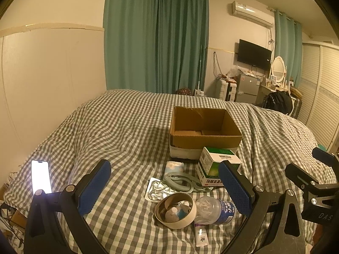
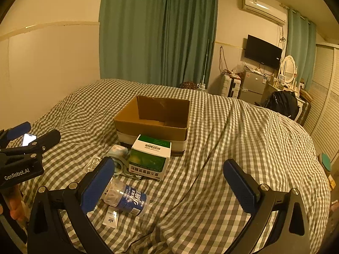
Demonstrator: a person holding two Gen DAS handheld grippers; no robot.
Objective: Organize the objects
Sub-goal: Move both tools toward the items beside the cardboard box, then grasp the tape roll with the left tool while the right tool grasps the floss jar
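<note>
An open, empty cardboard box [image 1: 204, 130] [image 2: 153, 119] stands on the checked bed. In front of it lie a green-and-white medicine box [image 1: 216, 165] [image 2: 150, 157], a grey-green clip tool [image 1: 182, 182], a foil blister pack [image 1: 159, 190], a small packet [image 1: 174, 167], a tape roll with small items inside [image 1: 174, 209], a clear tub with a blue label [image 1: 214, 210] [image 2: 125, 198] and a white sachet [image 1: 201, 236] [image 2: 110, 219]. My left gripper [image 1: 165, 187] is open and empty above the pile. My right gripper [image 2: 169, 186] is open and empty, right of the pile.
A lit phone [image 1: 41, 176] lies at the bed's left edge. The checked bedspread [image 2: 233, 148] spreads to the right. A wall runs along the left. Curtains, a fridge, a TV and a dresser stand beyond the bed.
</note>
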